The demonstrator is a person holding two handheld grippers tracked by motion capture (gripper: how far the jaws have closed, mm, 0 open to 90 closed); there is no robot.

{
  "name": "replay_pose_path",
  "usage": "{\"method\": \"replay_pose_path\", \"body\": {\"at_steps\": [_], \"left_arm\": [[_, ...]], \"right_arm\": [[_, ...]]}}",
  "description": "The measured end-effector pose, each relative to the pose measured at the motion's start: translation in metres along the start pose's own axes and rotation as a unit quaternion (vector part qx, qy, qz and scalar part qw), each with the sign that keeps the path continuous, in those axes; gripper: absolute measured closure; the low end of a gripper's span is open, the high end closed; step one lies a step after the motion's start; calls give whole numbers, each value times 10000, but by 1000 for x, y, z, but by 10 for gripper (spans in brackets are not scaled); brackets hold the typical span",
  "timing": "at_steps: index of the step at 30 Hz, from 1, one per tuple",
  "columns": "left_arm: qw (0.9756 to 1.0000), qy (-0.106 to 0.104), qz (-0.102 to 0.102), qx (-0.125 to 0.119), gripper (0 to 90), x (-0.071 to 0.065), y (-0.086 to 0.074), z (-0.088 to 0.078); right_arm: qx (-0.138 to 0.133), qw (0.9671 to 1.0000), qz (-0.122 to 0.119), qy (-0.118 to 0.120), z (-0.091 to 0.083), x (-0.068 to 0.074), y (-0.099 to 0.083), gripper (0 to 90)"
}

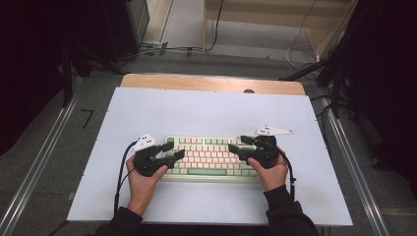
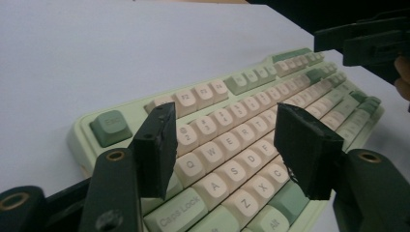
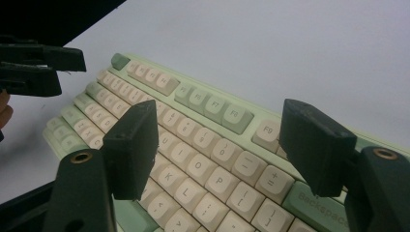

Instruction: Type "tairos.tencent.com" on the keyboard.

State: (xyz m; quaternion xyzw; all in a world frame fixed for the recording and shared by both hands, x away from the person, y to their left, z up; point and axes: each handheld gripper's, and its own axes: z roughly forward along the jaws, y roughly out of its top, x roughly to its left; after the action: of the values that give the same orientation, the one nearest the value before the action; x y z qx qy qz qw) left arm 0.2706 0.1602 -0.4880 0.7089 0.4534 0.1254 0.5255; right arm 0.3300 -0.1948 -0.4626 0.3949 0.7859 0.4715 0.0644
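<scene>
The white tabletop (image 1: 206, 108) was seen to carry a green and cream keyboard (image 1: 209, 156), which lay flat near the person's edge of it, squarely between the two hands. The left gripper (image 1: 173, 150) was held over the keyboard's left end, and its jaws were found apart, with nothing between them; in the left gripper view the jaws were seen to stand above the Q, W, A and S keys (image 2: 225, 157) without touching them. The right gripper (image 1: 239, 144) was held over the right end, likewise parted and empty, and in the right gripper view the keys around P (image 3: 216, 182) and the Backspace key (image 3: 316, 205) were framed between its jaws. The largest risk was judged to be a shove of the whole keyboard: it lay loose on a smooth surface, so a slanted push from either gripper could have slid or turned it. Next, since each jaw was wider than a single keycap, two neighbouring keys could have been pressed at once if a jaw were lowered off-centre. A lesser risk was a clash of the two grippers over the middle rows, had both been brought inward together. Least of all, a keycap could have been caught under a jaw edge and lifted.
</scene>
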Motion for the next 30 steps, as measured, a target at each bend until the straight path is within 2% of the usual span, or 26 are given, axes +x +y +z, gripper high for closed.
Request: {"method": "replay_pose_path", "body": {"at_steps": [12,24,27,30], "left_arm": [[9998,100,-166,-33,394,8,-2,-6],[9998,104,-149,-30,393,7,-3,-7],[9998,99,-153,-11,394,7,-4,-6],[9999,82,-151,-19,394,7,-3,-7]], "right_arm": [[10,10000,-8,-2,0,1,0,283],[41,10000,-25,-7,0,1,-1,286],[70,9999,-69,-19,0,1,-1,322],[157,9997,-205,-27,0,4,-2,416]]}}
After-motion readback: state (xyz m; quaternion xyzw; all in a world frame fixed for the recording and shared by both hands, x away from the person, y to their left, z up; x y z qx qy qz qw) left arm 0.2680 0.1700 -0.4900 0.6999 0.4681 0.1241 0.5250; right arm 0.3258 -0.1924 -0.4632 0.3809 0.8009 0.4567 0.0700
